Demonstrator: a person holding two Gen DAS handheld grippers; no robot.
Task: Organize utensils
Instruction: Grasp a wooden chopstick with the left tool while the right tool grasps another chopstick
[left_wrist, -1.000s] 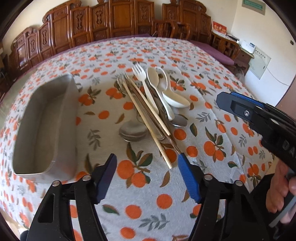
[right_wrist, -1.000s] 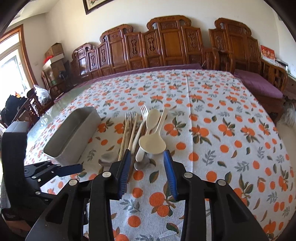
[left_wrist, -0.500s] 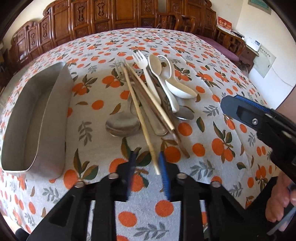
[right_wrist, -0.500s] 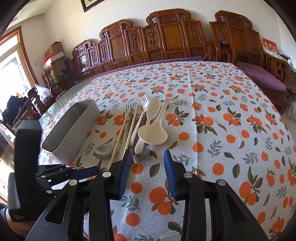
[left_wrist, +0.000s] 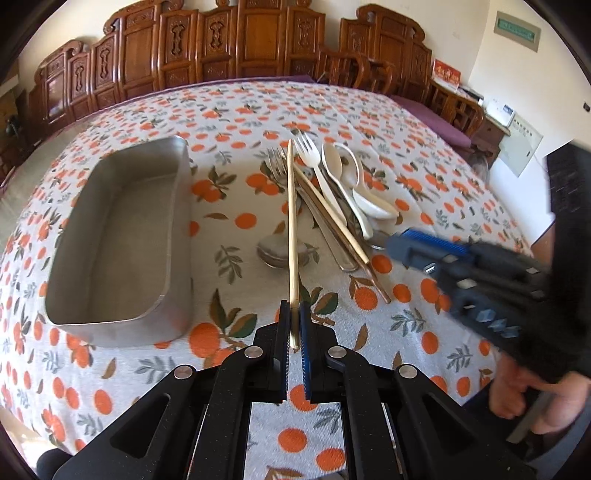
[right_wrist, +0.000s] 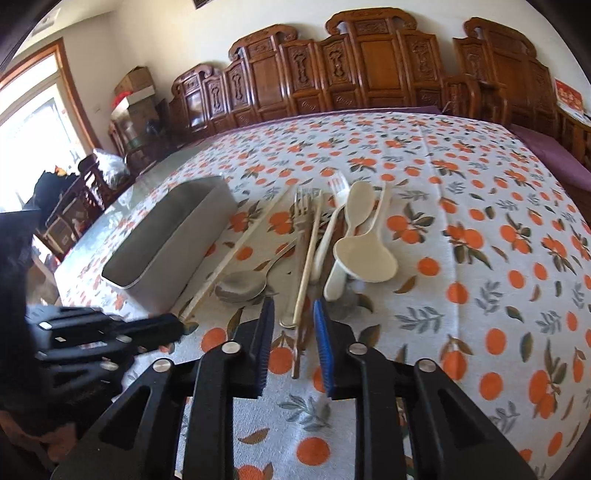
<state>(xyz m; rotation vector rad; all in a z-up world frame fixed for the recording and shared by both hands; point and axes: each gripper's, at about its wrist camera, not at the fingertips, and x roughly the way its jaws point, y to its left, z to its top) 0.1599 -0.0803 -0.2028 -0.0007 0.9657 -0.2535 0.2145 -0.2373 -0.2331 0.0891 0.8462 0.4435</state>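
Note:
My left gripper (left_wrist: 294, 314) is shut on the near end of a pale bamboo chopstick (left_wrist: 291, 229), which points away over the table. Right of it lies a pile of utensils (left_wrist: 332, 199): forks, chopsticks, white plastic spoons and a metal spoon (left_wrist: 275, 251). The metal tray (left_wrist: 122, 236) stands to the left. In the right wrist view my right gripper (right_wrist: 293, 325) is open, its fingers on either side of the near ends of a chopstick (right_wrist: 306, 266) and a fork handle in the pile. The held chopstick (right_wrist: 236, 251) runs diagonally beside the tray (right_wrist: 173, 240).
The table wears a cloth (left_wrist: 424, 177) printed with oranges. Carved wooden chairs (left_wrist: 221, 44) line the far edge. The right gripper's body (left_wrist: 480, 280) sits low at the right of the left wrist view, close to the pile.
My left gripper has shut on the bamboo chopstick and swung it left, away from the pile. My right gripper has moved forward and down to the pile's near ends.

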